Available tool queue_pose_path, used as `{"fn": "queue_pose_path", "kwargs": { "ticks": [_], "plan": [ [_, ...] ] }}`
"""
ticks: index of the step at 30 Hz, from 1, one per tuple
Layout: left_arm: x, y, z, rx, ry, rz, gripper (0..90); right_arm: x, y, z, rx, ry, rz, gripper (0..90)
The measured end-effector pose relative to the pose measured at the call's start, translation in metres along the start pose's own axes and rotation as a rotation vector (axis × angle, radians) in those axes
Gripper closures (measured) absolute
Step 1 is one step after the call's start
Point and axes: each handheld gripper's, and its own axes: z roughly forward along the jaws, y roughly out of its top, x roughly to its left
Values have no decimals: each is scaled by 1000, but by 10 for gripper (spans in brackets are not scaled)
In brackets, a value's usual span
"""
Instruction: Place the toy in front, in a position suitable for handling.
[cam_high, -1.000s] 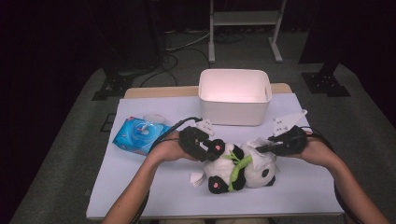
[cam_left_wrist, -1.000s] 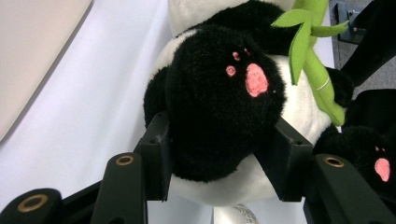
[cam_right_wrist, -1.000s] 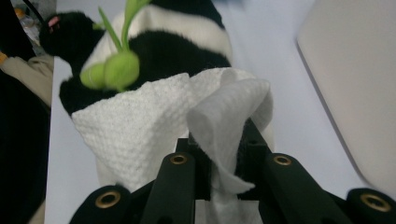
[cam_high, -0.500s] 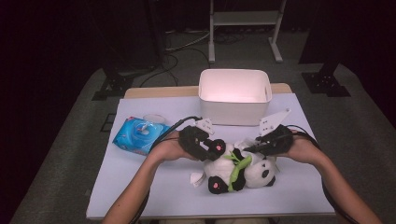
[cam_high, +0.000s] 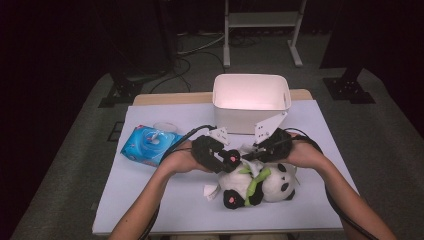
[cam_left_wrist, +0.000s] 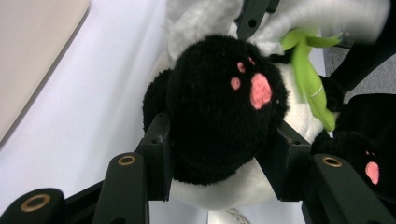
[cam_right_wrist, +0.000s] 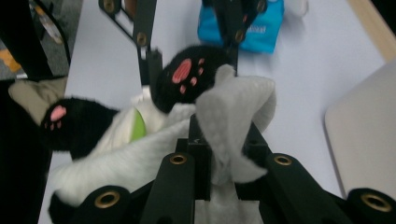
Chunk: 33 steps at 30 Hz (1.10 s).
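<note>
While the plush panda (cam_high: 260, 185) lies on the table (cam_high: 165, 200) before the white bin (cam_high: 250, 102), its black paw (cam_left_wrist: 219, 107) is clamped between the left gripper's (cam_high: 220, 155) jaws. A white cloth (cam_right_wrist: 233, 116) is pinched in the right gripper's (cam_high: 250, 155) jaws, just above the panda.

Looks like a lab or recording studio set up for handling trials, not a home. Dark surround, black drapes or unlit walls at the back and sides. Grey carpet floor (cam_high: 65, 165) with loose black cables (cam_high: 187, 62) trailing across it. Black stand feet (cam_high: 350, 90) at right and another base at left; white metal frame legs (cam_high: 260, 30) behind the table. Small table (cam_high: 150, 210) under a plain white sheet, wooden edge showing at the far side, lit from above. Staged props laid out: white plastic bin (cam_high: 250, 107), blue wet-wipes pack (cam_high: 150, 145), plush panda (cam_high: 260, 185).
</note>
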Motion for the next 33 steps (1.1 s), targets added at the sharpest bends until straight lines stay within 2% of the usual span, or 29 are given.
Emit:
{"fn": "queue_pose_path", "kwargs": {
  "ticks": [4,9,15,20,23,26,30,33],
  "plan": [
    [0,-3,-1,-2,0,-4,509,0,3,3,7,10,4,788],
    [1,-3,0,-5,2,-8,517,-3,-11,0,56,11,22,788],
    [1,-3,0,-2,6,-14,517,-5,-36,-22,73,-28,69,788],
    [1,-1,-1,18,7,-7,516,-5,-57,-45,62,-61,115,788],
    [2,1,-2,25,3,-7,514,-7,-70,-51,79,-76,144,788],
    [2,3,-2,28,3,-11,506,-6,-80,-48,54,-54,178,788],
    [2,5,-2,48,4,-9,481,-1,-82,-38,43,-50,168,793],
    [0,8,-3,51,-3,-5,458,2,-82,-37,31,-47,170,796]
  ]
}}
